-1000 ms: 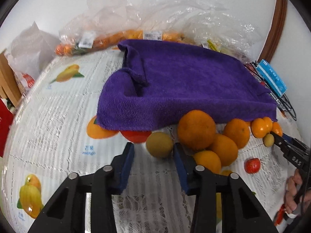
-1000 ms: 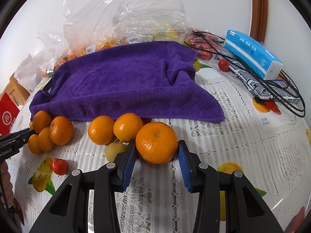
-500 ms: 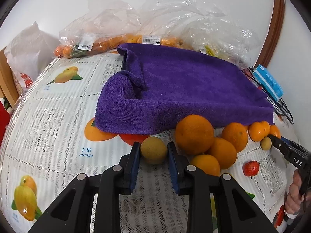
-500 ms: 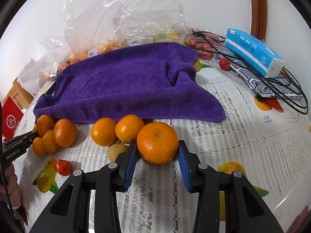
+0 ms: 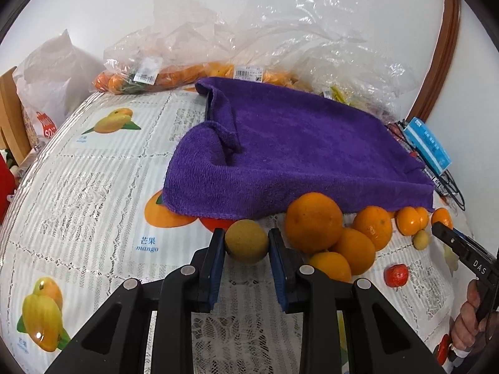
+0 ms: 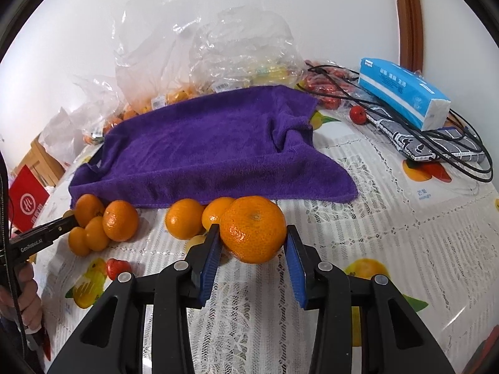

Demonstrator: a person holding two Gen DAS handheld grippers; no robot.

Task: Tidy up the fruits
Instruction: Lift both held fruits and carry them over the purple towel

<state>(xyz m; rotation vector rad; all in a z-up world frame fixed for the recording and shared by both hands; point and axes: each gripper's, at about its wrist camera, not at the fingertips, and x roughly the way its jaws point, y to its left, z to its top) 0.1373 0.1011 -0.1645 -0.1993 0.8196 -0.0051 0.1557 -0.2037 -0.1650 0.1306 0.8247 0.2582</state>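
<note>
My left gripper (image 5: pixel 246 243) is shut on a small yellow-green round fruit (image 5: pixel 247 240) near the front edge of the purple towel (image 5: pixel 296 152). To its right lies a pile of oranges (image 5: pixel 313 222), a tiny yellow fruit (image 5: pixel 421 239) and a small red fruit (image 5: pixel 396 275). My right gripper (image 6: pixel 253 237) is shut on a large orange (image 6: pixel 253 229), lifted a little. Behind it lie two oranges (image 6: pixel 184 222), a cluster of oranges (image 6: pixel 120 219) further left and a red fruit (image 6: pixel 116 268). The purple towel (image 6: pixel 212 146) lies beyond.
Clear plastic bags of fruit (image 5: pixel 193 71) stand at the back along the wall. A blue tissue pack (image 6: pixel 404 92), black cables (image 6: pixel 452 152) and a patterned pouch (image 6: pixel 418 143) lie at the right. The table has a lace cloth (image 5: pixel 78 187) with fruit prints. A red bag (image 6: pixel 28 202) stands at left.
My left gripper closed around the yellow-green fruit and now pinches it. My right gripper lifted slightly with the large orange in it.
</note>
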